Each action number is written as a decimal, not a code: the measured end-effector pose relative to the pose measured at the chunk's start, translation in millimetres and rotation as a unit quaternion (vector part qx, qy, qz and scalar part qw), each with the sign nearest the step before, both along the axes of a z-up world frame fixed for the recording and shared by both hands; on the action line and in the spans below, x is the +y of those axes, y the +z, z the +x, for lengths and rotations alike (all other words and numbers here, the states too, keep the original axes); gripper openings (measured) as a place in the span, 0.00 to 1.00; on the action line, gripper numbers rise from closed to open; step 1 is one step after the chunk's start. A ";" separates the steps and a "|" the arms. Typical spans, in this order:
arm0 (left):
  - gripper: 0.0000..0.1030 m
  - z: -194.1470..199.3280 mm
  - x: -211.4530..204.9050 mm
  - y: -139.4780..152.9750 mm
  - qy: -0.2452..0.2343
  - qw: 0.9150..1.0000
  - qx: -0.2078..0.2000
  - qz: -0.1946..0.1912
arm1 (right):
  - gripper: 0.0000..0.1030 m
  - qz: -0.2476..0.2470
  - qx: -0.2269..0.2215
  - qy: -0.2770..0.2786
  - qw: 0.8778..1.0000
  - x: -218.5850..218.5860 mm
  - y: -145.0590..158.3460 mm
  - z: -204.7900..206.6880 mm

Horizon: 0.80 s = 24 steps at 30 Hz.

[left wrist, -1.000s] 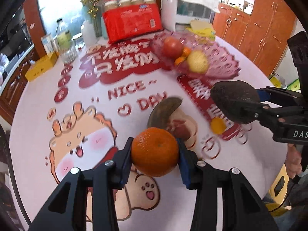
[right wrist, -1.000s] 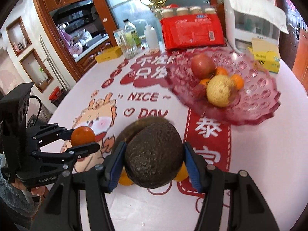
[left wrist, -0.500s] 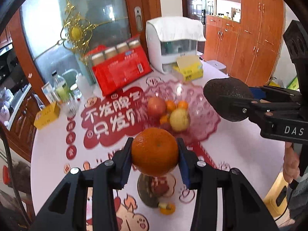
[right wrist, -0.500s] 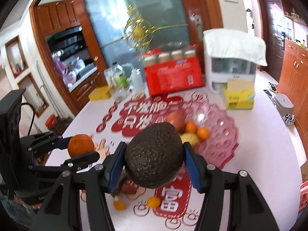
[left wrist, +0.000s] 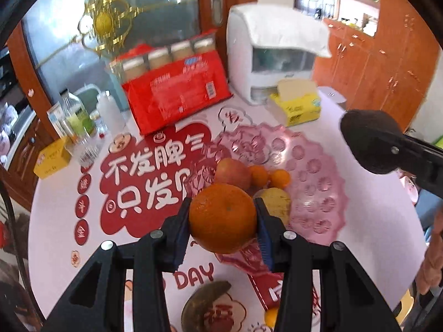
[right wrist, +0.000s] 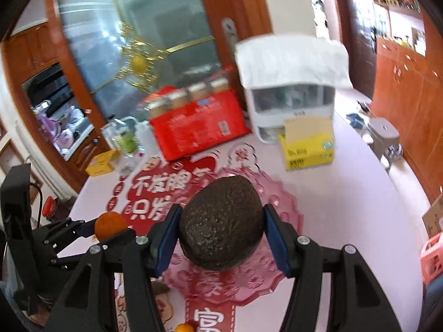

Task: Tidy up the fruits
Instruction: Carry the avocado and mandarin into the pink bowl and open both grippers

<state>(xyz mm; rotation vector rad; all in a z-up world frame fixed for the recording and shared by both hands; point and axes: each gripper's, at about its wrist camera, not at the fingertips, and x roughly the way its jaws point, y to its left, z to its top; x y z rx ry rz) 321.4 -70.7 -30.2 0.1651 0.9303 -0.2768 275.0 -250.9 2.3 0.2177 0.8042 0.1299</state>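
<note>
My left gripper (left wrist: 223, 220) is shut on an orange (left wrist: 223, 217) and holds it in the air at the near-left rim of a pink glass fruit bowl (left wrist: 313, 171). The bowl holds a red apple (left wrist: 231, 170), small oranges (left wrist: 279, 178) and a yellow pear (left wrist: 277, 200). My right gripper (right wrist: 221, 229) is shut on a dark avocado (right wrist: 221, 224) and holds it above the bowl (right wrist: 279, 202). The avocado also shows in the left wrist view (left wrist: 369, 139), and the orange in the right wrist view (right wrist: 109, 225).
A brown fruit (left wrist: 205, 300) and a small orange (left wrist: 271, 315) lie on the table near me. A red package (left wrist: 177, 95), a white appliance (left wrist: 277, 52), a yellow tissue box (left wrist: 299, 105) and bottles (left wrist: 77, 121) stand at the back.
Both grippers have moved forward with their fruits, toward and over the pink bowl. The bowl now sits close under them.
</note>
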 end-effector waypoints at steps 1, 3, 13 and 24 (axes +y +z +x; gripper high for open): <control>0.40 4.8 -1.2 -9.6 0.002 1.000 0.005 0.002 | 0.57 0.002 0.010 -0.005 1.000 -3.7 -10.0 5.3; 0.40 13.4 -2.9 -27.9 0.006 1.000 0.015 0.002 | 0.57 0.000 0.029 -0.011 1.000 -7.7 -29.4 12.3; 0.40 32.4 -14.8 -75.7 -0.003 0.999 0.025 0.031 | 0.57 -0.013 0.120 -0.035 0.992 -15.7 -124.4 40.5; 0.42 30.5 -21.3 -98.7 -0.012 0.998 0.042 0.052 | 0.59 -0.019 0.138 -0.025 0.990 -3.4 -144.1 47.7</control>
